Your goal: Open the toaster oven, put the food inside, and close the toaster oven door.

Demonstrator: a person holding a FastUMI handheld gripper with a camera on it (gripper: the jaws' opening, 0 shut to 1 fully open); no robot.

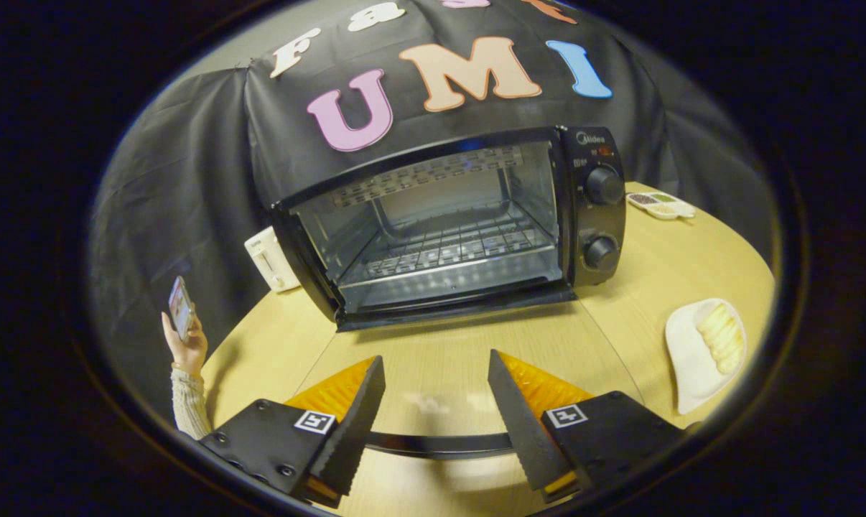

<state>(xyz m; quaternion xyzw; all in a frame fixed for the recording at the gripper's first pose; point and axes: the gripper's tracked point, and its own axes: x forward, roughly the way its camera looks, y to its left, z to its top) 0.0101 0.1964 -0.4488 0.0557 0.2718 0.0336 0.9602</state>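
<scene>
While door hangs open: toaster oven (447, 222) reads "Midea", far centre.
Gripper (436, 391): fingers wide apart, holding nothing, near.
Food (722, 336): plate (688, 359), right.

We see dim, warm overhead light, with soft glare on the toaster oven (447, 222) glass door and rack. Fisheye bending curves the table (620, 345); the open gripper (436, 373) fingers look slightly soft.
</scene>
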